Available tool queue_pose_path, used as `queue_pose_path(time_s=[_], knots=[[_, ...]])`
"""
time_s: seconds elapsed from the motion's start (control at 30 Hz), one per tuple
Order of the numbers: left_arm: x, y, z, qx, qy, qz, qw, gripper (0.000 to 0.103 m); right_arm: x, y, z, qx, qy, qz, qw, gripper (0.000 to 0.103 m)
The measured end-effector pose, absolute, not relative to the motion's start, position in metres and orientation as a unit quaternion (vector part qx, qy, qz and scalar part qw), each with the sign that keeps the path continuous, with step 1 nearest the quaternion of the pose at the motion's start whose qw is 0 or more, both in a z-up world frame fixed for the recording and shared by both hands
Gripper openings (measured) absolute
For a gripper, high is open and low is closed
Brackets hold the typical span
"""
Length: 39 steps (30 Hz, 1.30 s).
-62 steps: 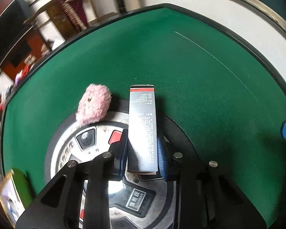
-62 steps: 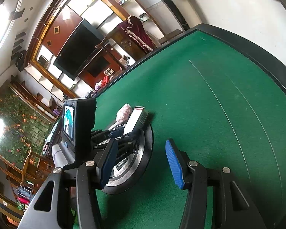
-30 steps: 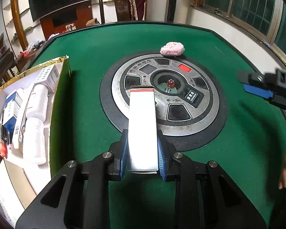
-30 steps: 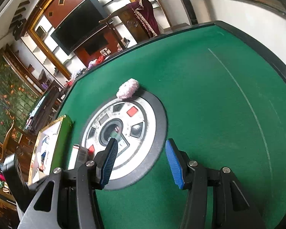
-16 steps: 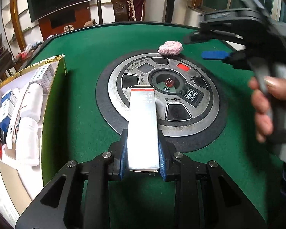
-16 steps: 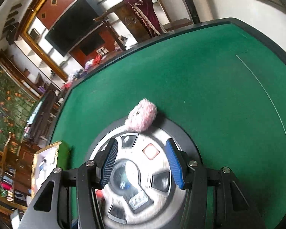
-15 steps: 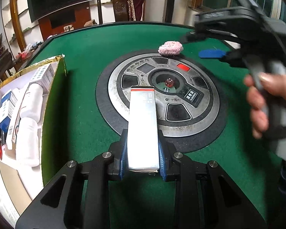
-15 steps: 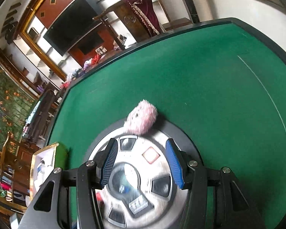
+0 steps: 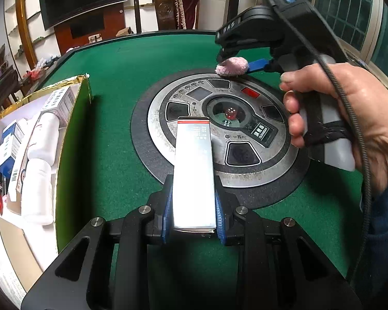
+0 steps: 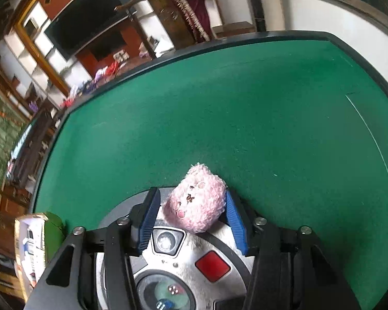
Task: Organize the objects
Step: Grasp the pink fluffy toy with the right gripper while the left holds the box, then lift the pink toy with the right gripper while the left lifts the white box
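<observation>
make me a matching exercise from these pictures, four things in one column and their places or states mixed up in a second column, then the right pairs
Things:
1. long silver carton with a red stripe
2. fluffy pink plush toy
3. red die
4. white plastic bottles

Places or states:
A. under the clear dome at the centre of the round metal panel
B. lying in the open gold-edged box
C. clamped in the left gripper
D. between the closing jaws of the right gripper

Pairs: 1-C, 2-D, 3-A, 4-B
</observation>
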<state>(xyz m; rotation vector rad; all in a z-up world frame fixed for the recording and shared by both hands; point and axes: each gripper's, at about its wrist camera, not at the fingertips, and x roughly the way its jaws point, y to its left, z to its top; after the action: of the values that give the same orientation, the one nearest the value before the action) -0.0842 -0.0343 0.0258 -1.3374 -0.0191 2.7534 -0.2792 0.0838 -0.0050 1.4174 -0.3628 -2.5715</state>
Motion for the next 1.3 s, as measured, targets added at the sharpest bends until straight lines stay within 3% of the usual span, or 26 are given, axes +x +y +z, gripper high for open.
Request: queue_pose_path(time_s=[0.17, 0.9, 1.3], knots=[[-0.084, -0.033, 0.026, -0.436, -0.002, 0.899, 0.04, 0.026, -0.271, 0.085, -0.005, 0.465, -0.103, -0.873, 0.106, 0.033], [-0.084, -0.028, 0.028, -0.435, 0.016, 0.899, 0.045, 0.027, -0.12, 0.127, 0.009, 0.441, -0.128, -0.868, 0.187, 0.033], [-0.084, -0.027, 0.03, -0.436, 0.028, 0.898, 0.043, 0.029, -0.106, 0.107, 0.001, 0.444, -0.088, -0.868, 0.202, 0.033]])
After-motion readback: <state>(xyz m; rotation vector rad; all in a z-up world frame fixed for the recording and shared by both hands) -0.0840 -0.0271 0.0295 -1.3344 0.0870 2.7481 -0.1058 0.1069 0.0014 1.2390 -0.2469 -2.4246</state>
